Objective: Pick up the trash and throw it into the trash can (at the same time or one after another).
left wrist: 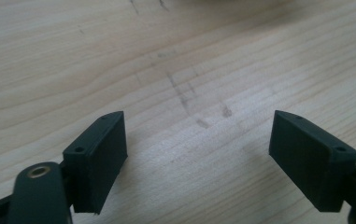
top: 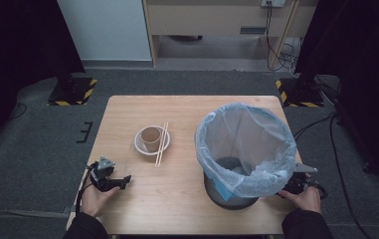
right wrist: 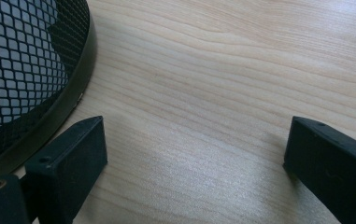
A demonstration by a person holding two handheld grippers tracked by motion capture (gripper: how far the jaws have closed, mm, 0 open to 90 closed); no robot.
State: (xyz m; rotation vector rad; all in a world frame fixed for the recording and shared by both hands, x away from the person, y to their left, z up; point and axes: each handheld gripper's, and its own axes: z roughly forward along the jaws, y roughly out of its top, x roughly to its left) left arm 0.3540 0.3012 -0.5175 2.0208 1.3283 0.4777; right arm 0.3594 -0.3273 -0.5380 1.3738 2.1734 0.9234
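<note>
High view looks down on a light wooden table (top: 187,194) with visible grain, standing on grey carpet. Dark curtains hang at both sides, and a pale wall panel and wooden cabinet sit at the back. At the table's near left edge, a hand holds the left gripper (top: 121,181), jaws spread wide with nothing between them, close over bare wood. Left gripper view shows faint scuff marks on the pale planks. Near the table's middle sits a round white bowl (top: 141,143) holding a brown paper cup (top: 150,138), with wooden chopsticks (top: 162,144) laid across its right rim. At right stands a black mesh bin (top: 229,196) lined with a translucent blue-white bag (top: 246,144). The right gripper (right wrist: 194,149) rests just beside the bin's base, jaws apart and empty.
</note>
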